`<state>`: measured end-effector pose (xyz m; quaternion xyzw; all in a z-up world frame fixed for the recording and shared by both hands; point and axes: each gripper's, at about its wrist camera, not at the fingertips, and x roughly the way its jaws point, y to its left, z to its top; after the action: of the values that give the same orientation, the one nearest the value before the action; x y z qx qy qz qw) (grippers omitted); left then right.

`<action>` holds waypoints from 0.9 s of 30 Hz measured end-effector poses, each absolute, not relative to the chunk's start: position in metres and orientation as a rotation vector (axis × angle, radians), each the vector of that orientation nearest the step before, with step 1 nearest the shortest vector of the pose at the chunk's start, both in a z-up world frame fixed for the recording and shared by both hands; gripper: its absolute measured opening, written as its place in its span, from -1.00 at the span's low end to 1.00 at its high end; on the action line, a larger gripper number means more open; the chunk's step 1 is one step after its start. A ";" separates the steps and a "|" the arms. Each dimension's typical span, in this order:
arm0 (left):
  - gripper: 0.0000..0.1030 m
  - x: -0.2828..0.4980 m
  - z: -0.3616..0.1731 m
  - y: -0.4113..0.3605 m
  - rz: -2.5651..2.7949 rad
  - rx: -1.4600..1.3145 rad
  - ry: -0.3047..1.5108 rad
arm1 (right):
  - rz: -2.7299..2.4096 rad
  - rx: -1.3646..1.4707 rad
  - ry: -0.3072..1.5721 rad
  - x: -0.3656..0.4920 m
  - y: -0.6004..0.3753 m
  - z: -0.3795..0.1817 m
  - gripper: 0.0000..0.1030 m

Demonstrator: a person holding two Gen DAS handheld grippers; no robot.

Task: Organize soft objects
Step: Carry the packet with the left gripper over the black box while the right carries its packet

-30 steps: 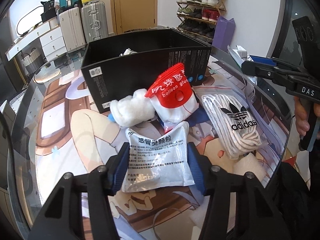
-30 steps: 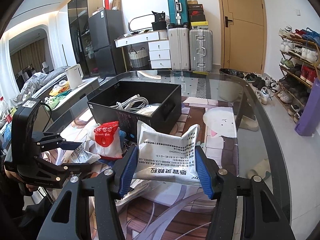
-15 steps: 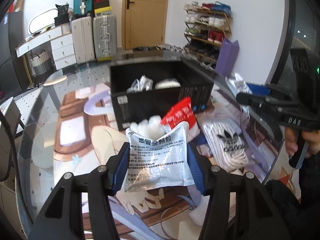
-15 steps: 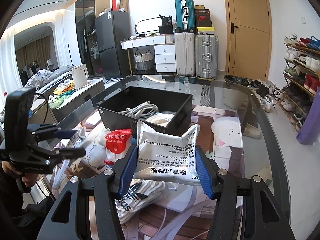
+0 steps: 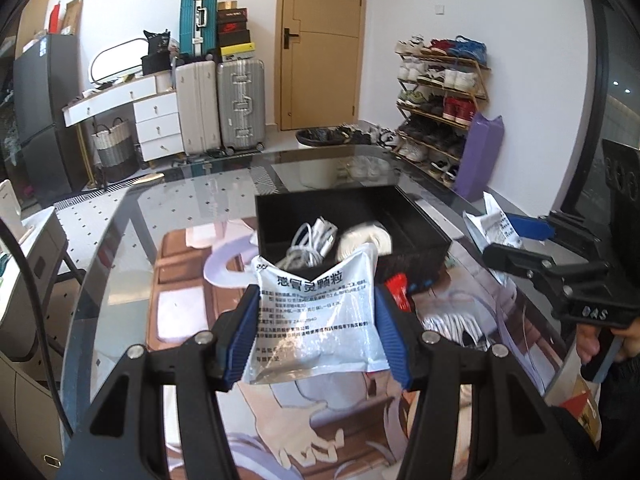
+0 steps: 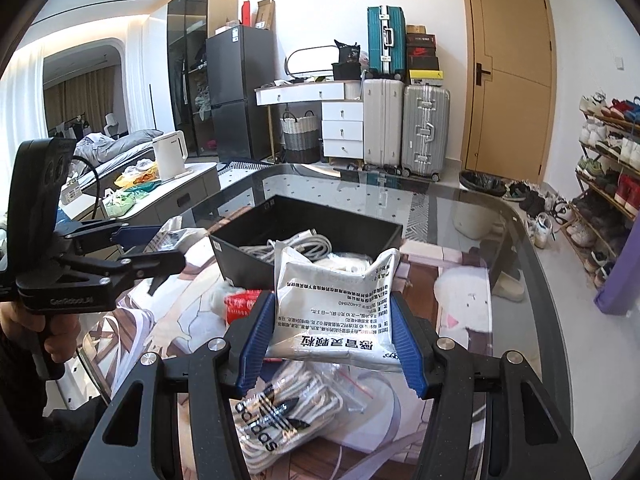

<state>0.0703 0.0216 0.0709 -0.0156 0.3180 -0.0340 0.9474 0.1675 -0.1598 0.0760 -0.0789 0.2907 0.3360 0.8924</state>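
My left gripper (image 5: 317, 292) is shut on a white printed medicine pouch (image 5: 316, 320), held above the glass table just short of the black box (image 5: 416, 220). My right gripper (image 6: 332, 298) is shut on a like pouch (image 6: 336, 320), also in front of the box (image 6: 248, 264). Each gripper shows in the other's view with its pouch: the right gripper (image 5: 500, 240) at the right, the left gripper (image 6: 168, 246) at the left. Inside the box lie white cables (image 5: 312, 240) and a white roll (image 5: 368, 238).
A red-topped glue bag (image 6: 240, 304) and a clear bag of white laces (image 6: 280, 412) lie on the table near the box. The round glass table edge (image 6: 532, 264) curves to the right. Suitcases (image 6: 424, 128), a shoe rack (image 5: 440, 96) and a kettle (image 6: 170, 154) stand beyond.
Both grippers have risen with their pouches still held. The left wrist view has tilted up, so the box's inside now shows and the glue bag and laces have sunk behind the pouch.
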 end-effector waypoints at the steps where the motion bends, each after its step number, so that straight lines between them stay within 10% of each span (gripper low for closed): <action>1: 0.07 0.073 0.073 0.021 -0.058 -0.028 0.643 | 0.700 -0.166 0.600 0.169 -0.158 0.078 0.09; 27: 0.07 0.150 0.073 0.018 0.068 0.035 0.663 | 0.730 -0.190 0.594 0.207 -0.128 0.084 0.09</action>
<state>0.1499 0.0178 0.0729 0.0171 0.3252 0.0336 0.9449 0.2071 -0.1282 0.0843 -0.0914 0.2859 0.3512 0.8869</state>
